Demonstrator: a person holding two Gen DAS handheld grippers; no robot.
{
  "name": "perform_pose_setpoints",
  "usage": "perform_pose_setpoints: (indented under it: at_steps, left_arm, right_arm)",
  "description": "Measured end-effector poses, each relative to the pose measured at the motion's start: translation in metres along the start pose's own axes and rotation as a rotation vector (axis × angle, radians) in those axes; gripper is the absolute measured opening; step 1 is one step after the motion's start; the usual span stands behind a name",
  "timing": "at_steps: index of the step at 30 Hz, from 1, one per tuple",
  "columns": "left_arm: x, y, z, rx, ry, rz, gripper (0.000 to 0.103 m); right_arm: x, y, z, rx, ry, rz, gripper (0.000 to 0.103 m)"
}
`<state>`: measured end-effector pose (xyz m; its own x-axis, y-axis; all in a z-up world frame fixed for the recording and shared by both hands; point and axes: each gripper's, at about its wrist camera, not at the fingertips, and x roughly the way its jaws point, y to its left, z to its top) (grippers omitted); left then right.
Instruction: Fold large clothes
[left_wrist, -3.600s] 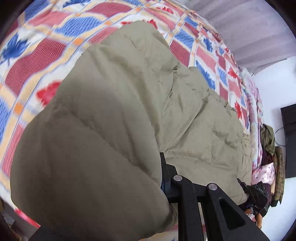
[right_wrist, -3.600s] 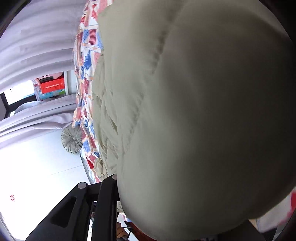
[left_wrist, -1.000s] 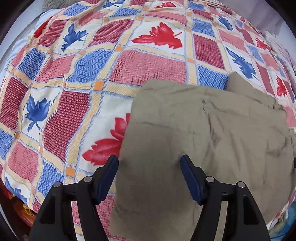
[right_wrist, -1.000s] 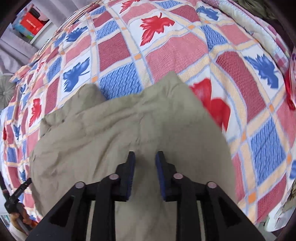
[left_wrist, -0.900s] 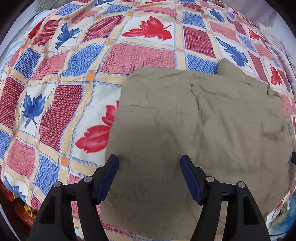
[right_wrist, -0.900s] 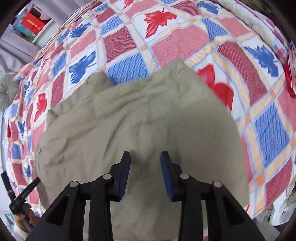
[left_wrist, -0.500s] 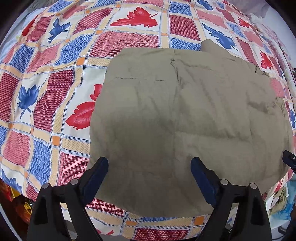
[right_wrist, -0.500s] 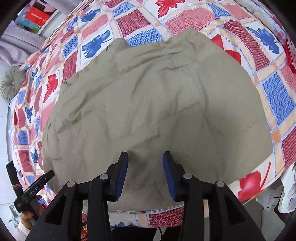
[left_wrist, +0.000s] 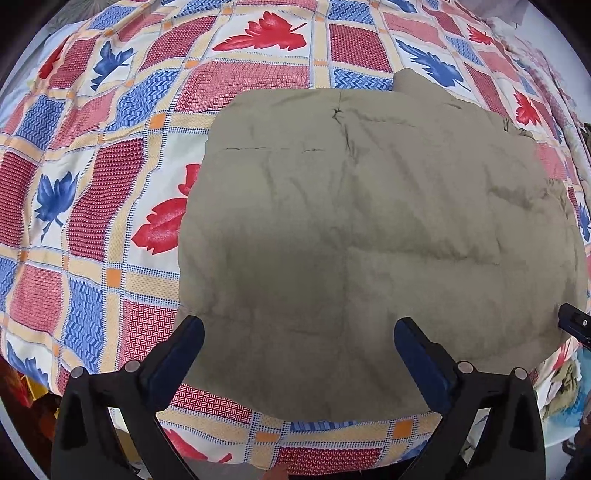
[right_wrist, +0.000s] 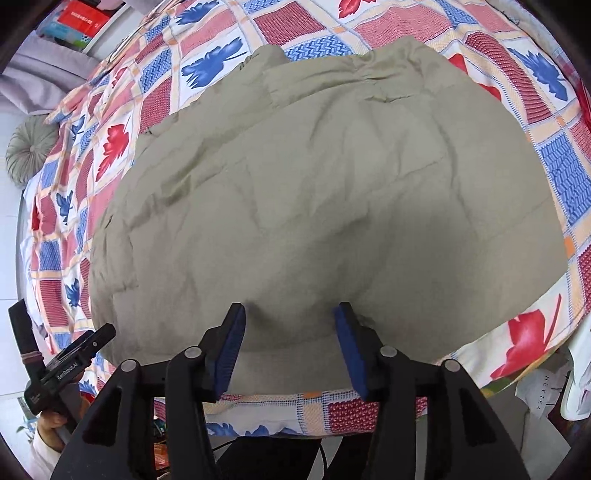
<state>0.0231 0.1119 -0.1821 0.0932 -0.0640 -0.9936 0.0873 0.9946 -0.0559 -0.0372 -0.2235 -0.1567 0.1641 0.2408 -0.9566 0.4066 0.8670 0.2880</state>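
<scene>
Both hand-held grippers spread above folded jacket.

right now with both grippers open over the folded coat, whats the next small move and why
Probably lower the right gripper onto the near edge of the khaki coat and close on it. Both grippers hang open and hold nothing, the left gripper wider. The coat lies folded on the patterned bedspread, but it looks puffy and broad, so another fold seems due.
</scene>
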Motion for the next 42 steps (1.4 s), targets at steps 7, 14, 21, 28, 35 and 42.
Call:
perform_pose_setpoints:
  at_steps: [7, 14, 21, 28, 35, 42]
  left_arm:
    - [0.007, 0.010, -0.001, 0.005, -0.006, 0.025, 0.103]
    - [0.009, 0.022, -0.001, -0.027, 0.014, -0.046, 0.103]
    - [0.013, 0.032, 0.000, -0.045, 0.020, -0.072, 0.103]
    - [0.019, 0.046, 0.001, -0.039, 0.039, -0.103, 0.103]
    - [0.022, 0.084, 0.010, -0.077, 0.006, -0.183, 0.103]
    - [0.048, 0.123, 0.027, -0.132, 0.042, -0.385, 0.103]
  right_arm:
    - [0.005, 0.011, -0.011, 0.001, 0.024, 0.112, 0.087]
    - [0.015, 0.022, -0.034, 0.012, 0.043, 0.228, 0.103]
    - [0.044, 0.024, -0.055, 0.060, 0.191, 0.236, 0.103]
    - [0.066, 0.026, -0.061, 0.150, 0.224, 0.318, 0.103]
    - [0.077, 0.031, -0.057, 0.214, 0.208, 0.372, 0.103]
    - [0.083, 0.034, -0.054, 0.213, 0.231, 0.377, 0.103]
